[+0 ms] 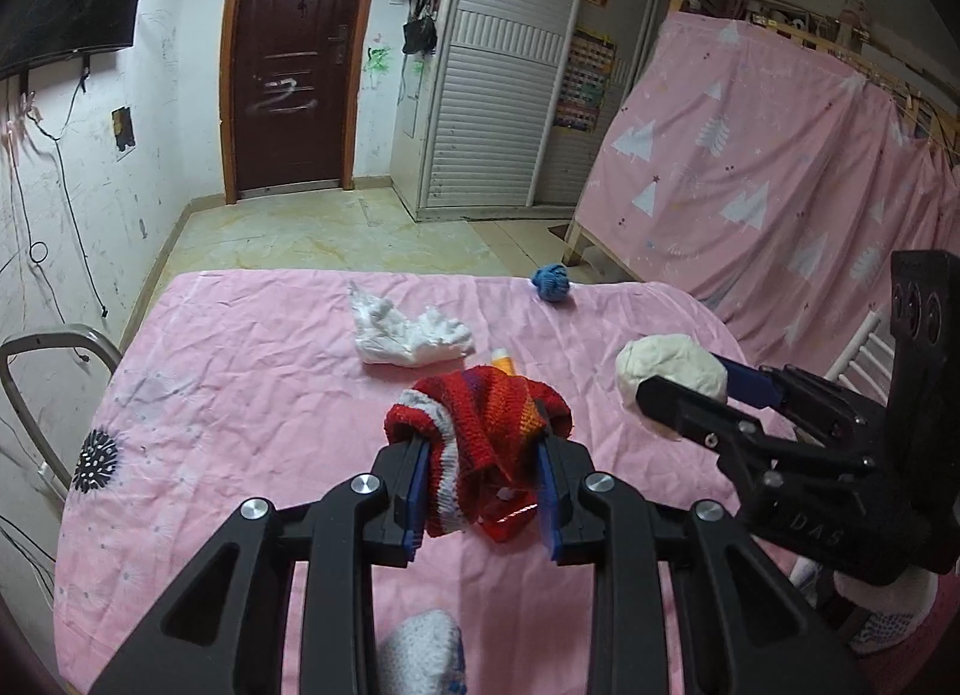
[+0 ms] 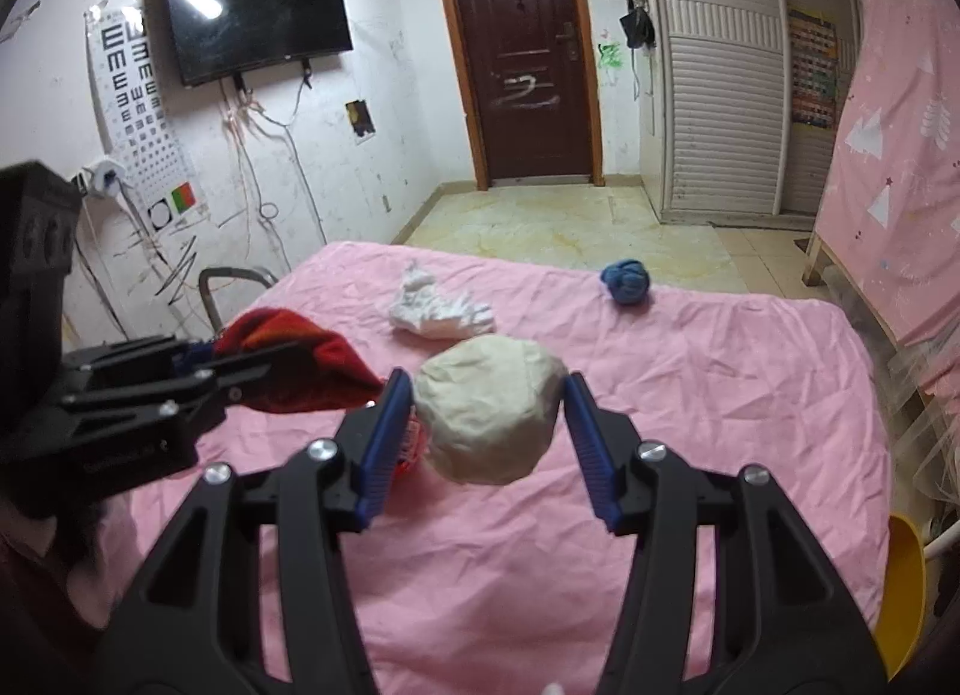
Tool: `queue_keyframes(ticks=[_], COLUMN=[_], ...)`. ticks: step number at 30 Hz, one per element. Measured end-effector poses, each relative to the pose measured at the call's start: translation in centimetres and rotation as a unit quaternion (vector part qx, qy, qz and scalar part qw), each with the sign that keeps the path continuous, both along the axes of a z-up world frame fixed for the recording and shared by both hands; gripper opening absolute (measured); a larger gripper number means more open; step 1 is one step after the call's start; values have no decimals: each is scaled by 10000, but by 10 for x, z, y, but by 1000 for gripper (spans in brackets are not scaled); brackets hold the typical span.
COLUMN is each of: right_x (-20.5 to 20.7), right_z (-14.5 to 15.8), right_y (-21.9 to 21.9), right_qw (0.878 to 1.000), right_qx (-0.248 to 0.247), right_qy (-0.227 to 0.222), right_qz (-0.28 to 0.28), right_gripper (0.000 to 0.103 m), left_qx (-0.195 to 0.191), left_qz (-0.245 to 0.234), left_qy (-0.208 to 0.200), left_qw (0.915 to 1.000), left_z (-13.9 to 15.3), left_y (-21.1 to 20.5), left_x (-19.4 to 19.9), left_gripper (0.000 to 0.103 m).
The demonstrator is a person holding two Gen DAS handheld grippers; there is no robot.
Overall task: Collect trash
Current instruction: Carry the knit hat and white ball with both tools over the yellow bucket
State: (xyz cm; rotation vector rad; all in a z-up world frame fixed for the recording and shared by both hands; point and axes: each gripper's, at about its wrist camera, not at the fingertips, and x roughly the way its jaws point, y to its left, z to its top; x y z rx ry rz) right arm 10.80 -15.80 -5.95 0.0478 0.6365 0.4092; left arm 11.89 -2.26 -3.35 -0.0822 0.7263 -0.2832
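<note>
My left gripper (image 1: 483,443) is shut on a red and orange knitted cloth (image 1: 474,425), which hangs between its blue pads above the pink bed sheet (image 1: 240,395). The same cloth (image 2: 288,365) shows at the left of the right wrist view. My right gripper (image 2: 489,413) is shut on a cream-white crumpled ball (image 2: 489,416), held clear of the sheet; the ball (image 1: 675,374) also appears at the right of the left wrist view. A white crumpled tissue (image 1: 408,332) (image 2: 441,314) and a small blue wad (image 1: 552,282) (image 2: 627,282) lie farther back on the bed.
An orange-capped item (image 1: 503,362) peeks out behind the red cloth. A white knitted thing (image 1: 423,656) lies near the bed's front edge. A metal chair frame (image 1: 36,371) stands left of the bed, a yellow bin (image 2: 903,599) at its right. Tiled floor (image 1: 336,239) lies beyond.
</note>
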Motion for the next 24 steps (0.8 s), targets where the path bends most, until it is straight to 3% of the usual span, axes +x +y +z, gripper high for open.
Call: queue_keyframes(ticks=[24], right_x=[-43], right_z=[-5], right_y=[-148], right_qw=[9898], right_qx=[706], right_qy=[-254], right_qz=[-1211], right_gripper=[51], left_qx=[613], left_qz=[-1000], left_qy=[-95], left_qw=[9931], left_z=[6], left_y=[-134], left_x=[-18], left_gripper=[19])
